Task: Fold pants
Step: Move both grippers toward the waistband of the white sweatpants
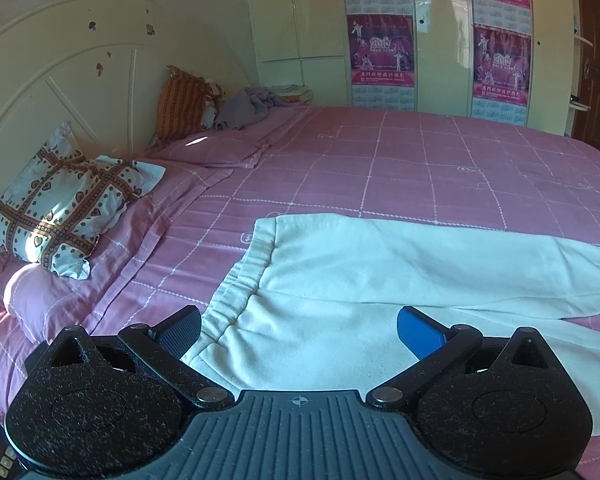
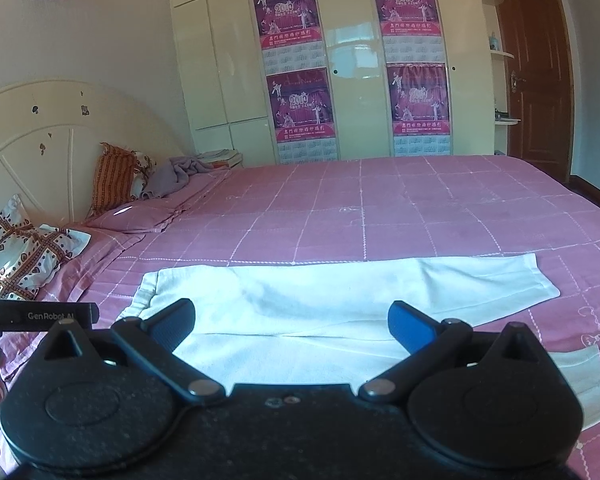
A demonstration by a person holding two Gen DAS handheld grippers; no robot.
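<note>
Two legs of the white pants [image 2: 300, 300] lie flat and spread lengthwise on the pink checked bedspread [image 2: 380, 208], elastic waistband [image 1: 236, 280] gathered toward the pillows. I see my left gripper [image 1: 300, 332] spread wide above the waistband, and my right gripper [image 2: 292, 326] equally wide, both holding nothing.

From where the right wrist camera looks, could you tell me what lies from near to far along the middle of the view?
right gripper, open → white pants laid flat → bare pink checked bedspread → cream wardrobe with its posters.
</note>
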